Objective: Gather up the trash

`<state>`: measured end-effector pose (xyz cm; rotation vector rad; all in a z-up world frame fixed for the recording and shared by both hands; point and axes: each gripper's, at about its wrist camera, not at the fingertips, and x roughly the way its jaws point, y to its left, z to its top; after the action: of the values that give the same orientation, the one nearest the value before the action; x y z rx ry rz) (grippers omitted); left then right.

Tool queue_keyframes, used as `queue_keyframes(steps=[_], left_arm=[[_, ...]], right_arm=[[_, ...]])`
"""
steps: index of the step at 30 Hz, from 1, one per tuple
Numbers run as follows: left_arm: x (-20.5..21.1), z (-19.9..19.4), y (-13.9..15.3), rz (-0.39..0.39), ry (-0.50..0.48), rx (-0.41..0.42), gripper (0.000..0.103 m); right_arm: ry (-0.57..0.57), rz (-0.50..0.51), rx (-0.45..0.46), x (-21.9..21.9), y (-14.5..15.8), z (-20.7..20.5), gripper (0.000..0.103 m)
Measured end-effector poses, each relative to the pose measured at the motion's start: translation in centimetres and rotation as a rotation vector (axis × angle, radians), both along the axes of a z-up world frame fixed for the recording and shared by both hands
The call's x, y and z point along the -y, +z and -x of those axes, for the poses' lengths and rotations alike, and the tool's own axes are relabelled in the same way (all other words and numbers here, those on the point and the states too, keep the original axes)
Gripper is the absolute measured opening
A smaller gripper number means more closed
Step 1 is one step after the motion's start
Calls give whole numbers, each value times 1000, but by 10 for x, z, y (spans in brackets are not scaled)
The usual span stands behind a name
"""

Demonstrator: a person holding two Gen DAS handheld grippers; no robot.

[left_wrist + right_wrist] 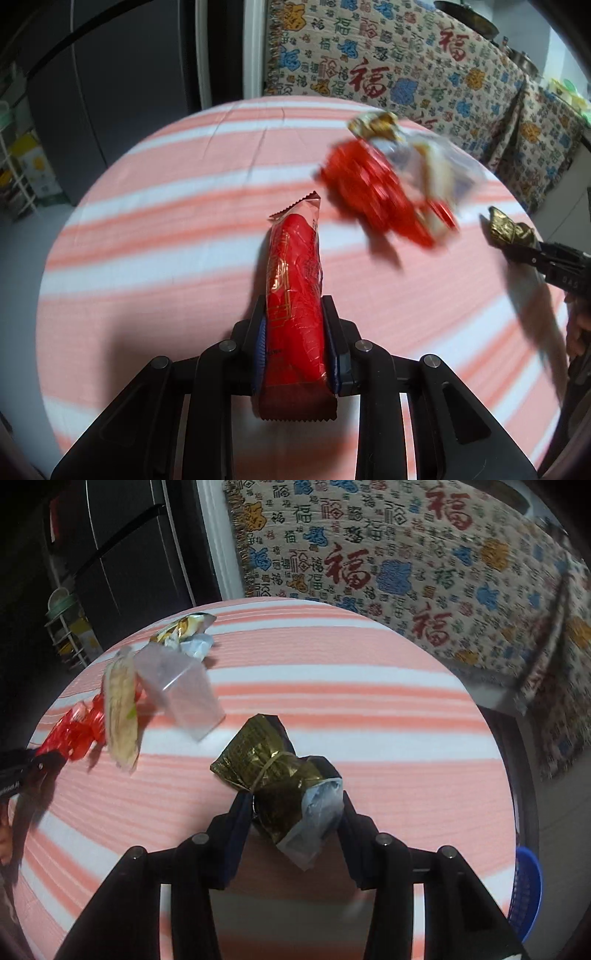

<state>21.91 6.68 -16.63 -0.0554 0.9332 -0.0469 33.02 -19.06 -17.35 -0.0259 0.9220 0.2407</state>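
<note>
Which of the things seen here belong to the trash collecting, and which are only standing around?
Belong to the job:
- red wrapper in the left gripper
- gold wrapper in the right gripper
- pile of loose wrappers on the table
- blue basket beside the table, probably the bin

Just there:
- striped tablecloth
- patterned cloth behind
- dark fridge

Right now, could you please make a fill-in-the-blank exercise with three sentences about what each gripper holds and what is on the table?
1. The left gripper is shut on a long ____ wrapper.
2. The right gripper is shut on a crumpled ____ wrapper.
3. The round table is covered with a cloth striped in white and ____.

Missing words: red; gold; pink
</note>
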Motion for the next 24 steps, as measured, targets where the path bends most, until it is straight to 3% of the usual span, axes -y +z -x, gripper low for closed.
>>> queue_keyframes(steps=[3, 6, 8, 12, 15, 24], left_arm=[[14, 30, -3, -11, -19, 13, 34], [27, 40, -4, -31, -63, 15, 65], [33, 39, -6, -61, -84, 13, 73], [30, 29, -12, -84, -41, 7, 98], [25, 23, -13, -86, -20, -4, 103], [19, 7, -15, -82, -9, -6, 103]], right_arm=[[30, -11, 4, -9, -1, 27, 47], [86, -18, 13, -22, -2, 55, 49], [118, -13, 18, -26, -2, 64, 63], [173, 46, 37, -36, -4, 76, 69], [204, 74, 43, -43, -6, 77, 75], [212, 67, 32, -47, -9, 48, 90]])
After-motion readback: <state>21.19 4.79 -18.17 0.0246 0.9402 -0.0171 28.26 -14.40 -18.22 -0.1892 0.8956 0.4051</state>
